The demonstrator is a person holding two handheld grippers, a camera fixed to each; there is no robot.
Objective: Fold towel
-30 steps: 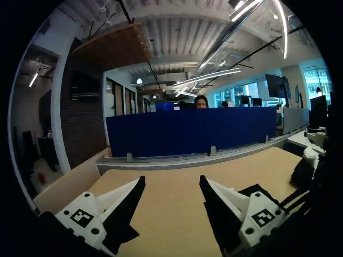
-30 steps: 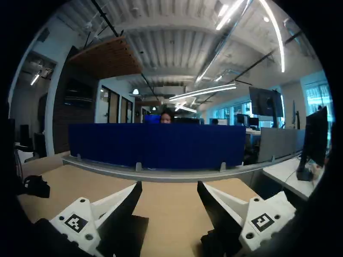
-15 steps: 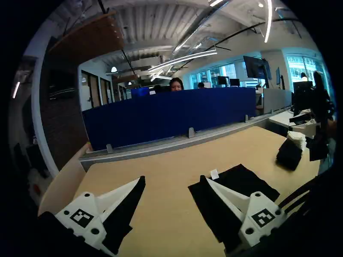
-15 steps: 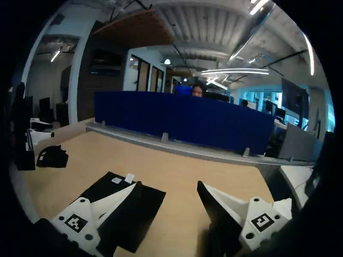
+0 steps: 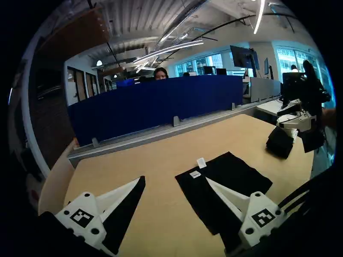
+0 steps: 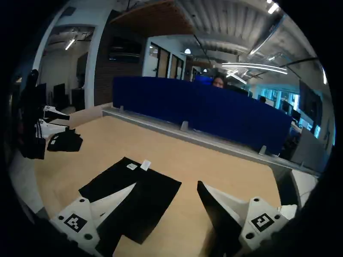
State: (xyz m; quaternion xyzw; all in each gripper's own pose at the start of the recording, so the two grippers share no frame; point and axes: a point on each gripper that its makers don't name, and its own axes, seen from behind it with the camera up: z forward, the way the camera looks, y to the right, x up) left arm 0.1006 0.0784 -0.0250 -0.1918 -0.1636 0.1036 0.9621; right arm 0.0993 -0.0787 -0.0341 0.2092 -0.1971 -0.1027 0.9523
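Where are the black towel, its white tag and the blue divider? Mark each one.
black towel (image 5: 238,171), left gripper view, the flat middle of the cloth.
white tag (image 5: 201,162), left gripper view, the tag's centre at the towel's far edge.
blue divider (image 6: 206,109), right gripper view, the middle of its panel.

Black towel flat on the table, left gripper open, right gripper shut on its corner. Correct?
Not quite: the right gripper is open too; the right gripper view shows its fingers apart, holding nothing. The black towel does lie flat on the table, and the left gripper is open.
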